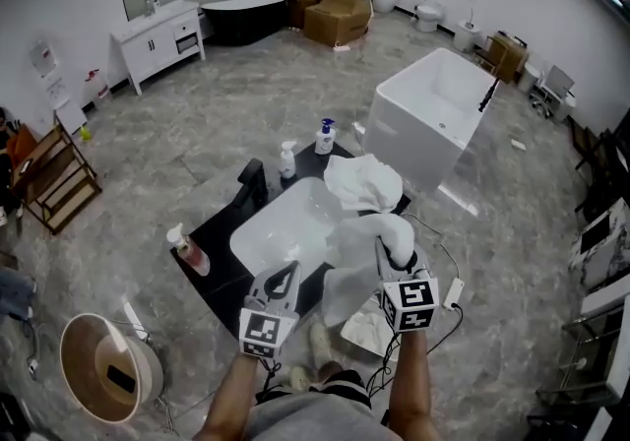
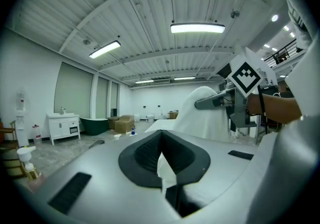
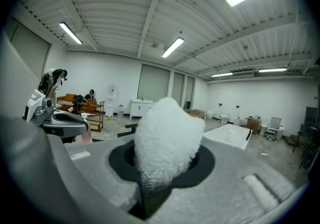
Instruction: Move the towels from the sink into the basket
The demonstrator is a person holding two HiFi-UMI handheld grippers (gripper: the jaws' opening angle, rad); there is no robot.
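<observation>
The right gripper (image 1: 392,250) clamps a fluffy white towel (image 1: 346,277) above the sink's (image 1: 258,237) near right edge, and the left gripper (image 1: 285,277) pinches a thin edge of it. A second towel (image 1: 362,181) is heaped at the counter's (image 1: 219,232) far right corner, near soap bottles (image 1: 286,159). The basket (image 1: 103,367) stands on the floor, well to the left.

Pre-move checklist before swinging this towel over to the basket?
1. Left gripper pinching the lifted towel: ok.
2. Right gripper clamped on the same towel: ok.
3. Towel's hanging end clear of the sink: cannot tell.
4. Basket open, with room inside: ok.
5. Sink emptied: not ok, a second towel lies at its far rim.
</observation>
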